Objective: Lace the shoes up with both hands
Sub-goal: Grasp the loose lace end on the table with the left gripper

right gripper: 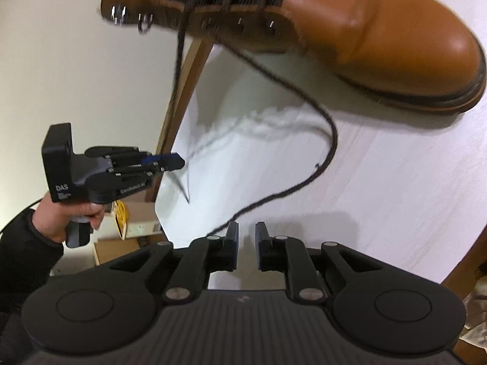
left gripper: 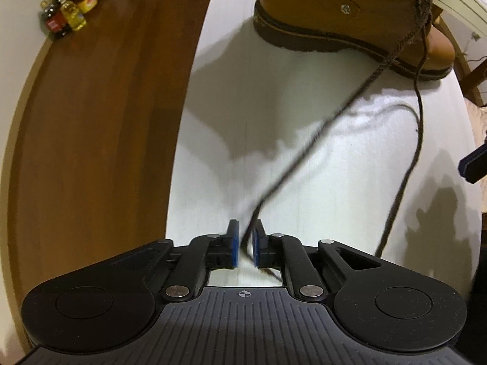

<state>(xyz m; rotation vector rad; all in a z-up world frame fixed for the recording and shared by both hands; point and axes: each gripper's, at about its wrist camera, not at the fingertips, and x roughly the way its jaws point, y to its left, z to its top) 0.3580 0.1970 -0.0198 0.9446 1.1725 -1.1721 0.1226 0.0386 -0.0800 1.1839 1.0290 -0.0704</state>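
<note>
A tan leather boot (left gripper: 350, 15) (right gripper: 380, 30) stands on the white table (left gripper: 304, 197) (right gripper: 380, 182). Two dark brown laces trail from its eyelets. One lace (left gripper: 304, 149) (right gripper: 179, 54), blurred, runs from the boot down between the blue pads of my left gripper (left gripper: 246, 237) (right gripper: 181, 162). The pads stand a little apart, wider than the lace, and its end dangles below them. The other lace (left gripper: 418, 140) (right gripper: 333, 140) loops across the table and ends beside the left finger of my right gripper (right gripper: 246, 231), which is open with nothing between its fingers.
A hand in a dark sleeve (right gripper: 61, 222) holds the left gripper past the table's left edge. A brown wooden surface (left gripper: 91, 121) borders the table, with several small bottles (left gripper: 70, 9) at its far end. Cardboard boxes (right gripper: 115, 249) lie below the table edge.
</note>
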